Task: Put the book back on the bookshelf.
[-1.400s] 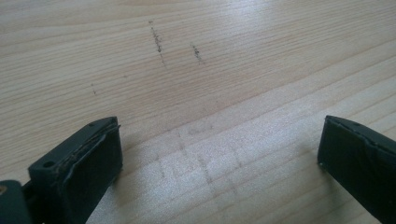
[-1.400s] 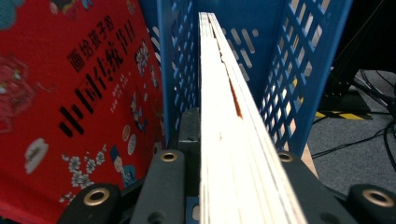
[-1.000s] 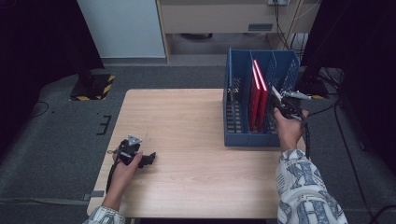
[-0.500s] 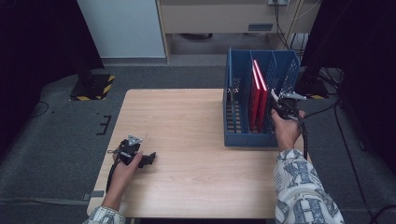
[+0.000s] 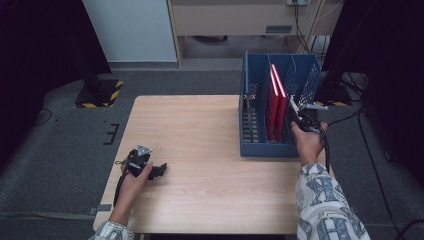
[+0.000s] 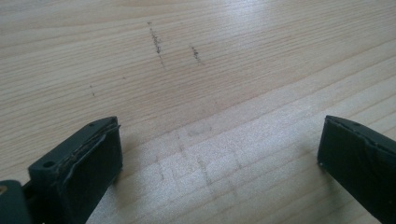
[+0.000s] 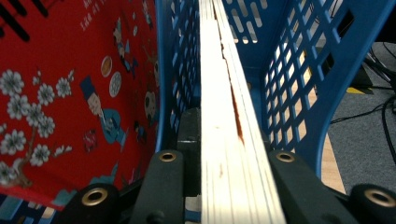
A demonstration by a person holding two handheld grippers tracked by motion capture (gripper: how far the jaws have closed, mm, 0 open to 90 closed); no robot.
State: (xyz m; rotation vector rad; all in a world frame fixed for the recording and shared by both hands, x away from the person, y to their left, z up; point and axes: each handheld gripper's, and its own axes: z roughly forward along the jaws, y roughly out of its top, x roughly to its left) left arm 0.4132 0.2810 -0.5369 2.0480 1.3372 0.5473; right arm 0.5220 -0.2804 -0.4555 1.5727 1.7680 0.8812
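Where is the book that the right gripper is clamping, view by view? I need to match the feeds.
High view: the clamped book stands in the blue rack at the table's right, with the right gripper on its near edge.
Right gripper view: its pale page edge runs up the centre between the jaws.
Left gripper view: bare tabletop.
Shared landmark: the blue rack's slotted wall.

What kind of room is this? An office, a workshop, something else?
Most likely a lab or recording studio set up for handling tasks. A lone wooden table stands on grey carpet, black curtains hang at both sides, and cables trail across the floor. A person works a right gripper on a red book in a blue file rack.
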